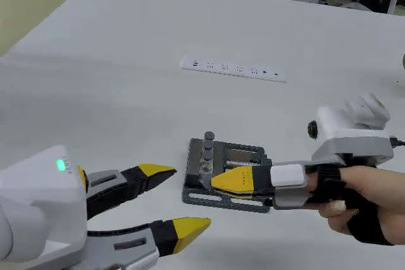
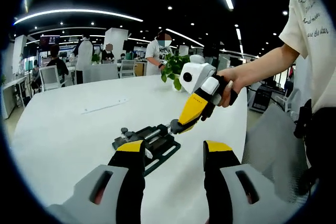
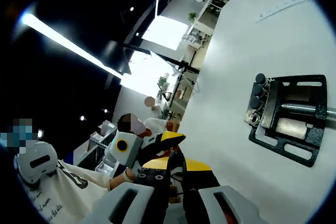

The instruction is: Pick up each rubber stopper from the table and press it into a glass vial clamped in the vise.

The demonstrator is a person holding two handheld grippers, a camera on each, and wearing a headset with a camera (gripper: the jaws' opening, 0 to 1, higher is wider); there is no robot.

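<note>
A dark vise (image 1: 243, 156) sits on the white table (image 1: 114, 80) and clamps a short row of glass vials (image 1: 206, 167). Dark stoppers (image 1: 208, 137) cap the far vials; the nearest one looks clear. My right gripper (image 1: 210, 183), held in a hand, lies across the vise with its yellow jaws shut on a small grey rubber stopper (image 2: 172, 126) right by the nearest vial. My left gripper (image 1: 174, 199) hovers open and empty at the lower left, short of the vise (image 2: 149, 140). In the right gripper view the vise (image 3: 294, 129) and vials (image 3: 255, 95) lie to the right.
A white power strip (image 1: 231, 69) lies on the table beyond the vise. Chairs stand past the table's far edge. In the left gripper view a potted plant (image 2: 173, 69) and several people stand behind the table.
</note>
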